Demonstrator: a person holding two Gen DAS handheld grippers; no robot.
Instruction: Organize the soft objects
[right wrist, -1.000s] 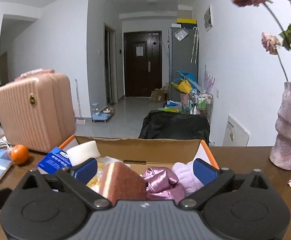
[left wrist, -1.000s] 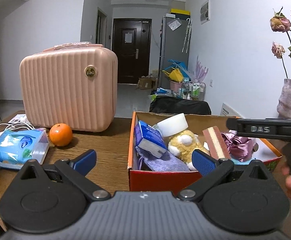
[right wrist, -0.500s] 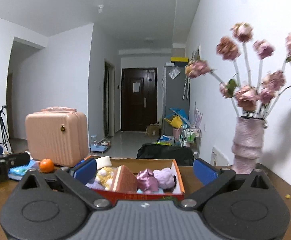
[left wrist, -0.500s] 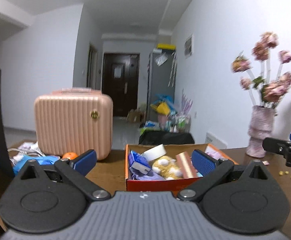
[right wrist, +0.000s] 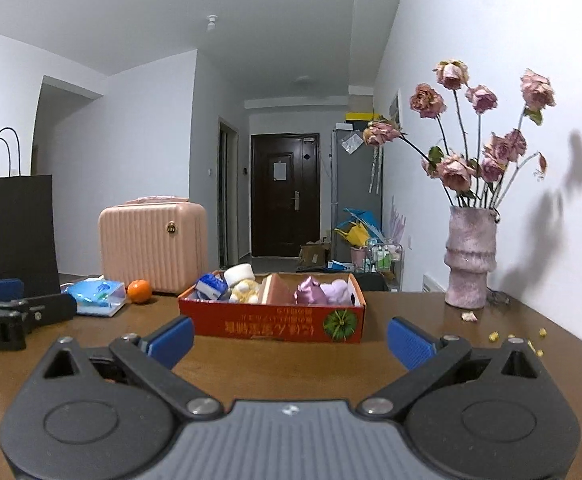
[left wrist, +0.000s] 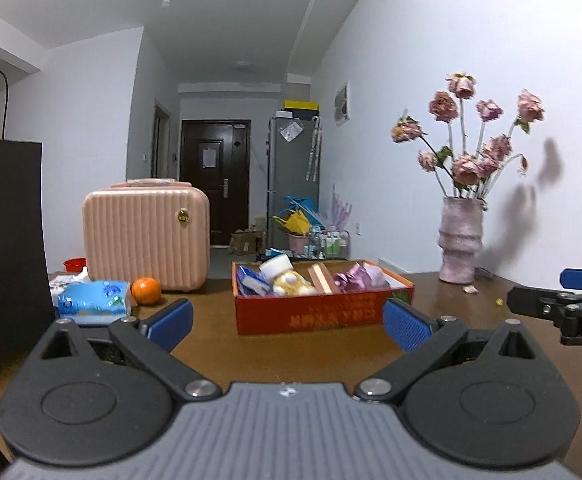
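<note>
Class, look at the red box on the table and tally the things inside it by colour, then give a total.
In the box:
Blue: 1, packet
White: 1, roll
Yellow: 1, plush toy
Brown: 1, sponge block
Pink or purple: 2, satin cloth and lilac soft piece
Total: 6 that can be seen; anything beneath is hidden.

Red cardboard box (left wrist: 323, 314) mid table (left wrist: 299, 354), pink ribbed suitcase (left wrist: 147, 232) behind-left w/ orange fruit (left wrist: 146, 291) in front, pink textured vase (left wrist: 459, 240) right.

Light: dim, even, cool indoor.
Shadows: flowers (right wrist: 487, 128) cast soft shadows on right wall.
Distortion: fisheye bending, dark corners.
Focus: mild softness.
</note>
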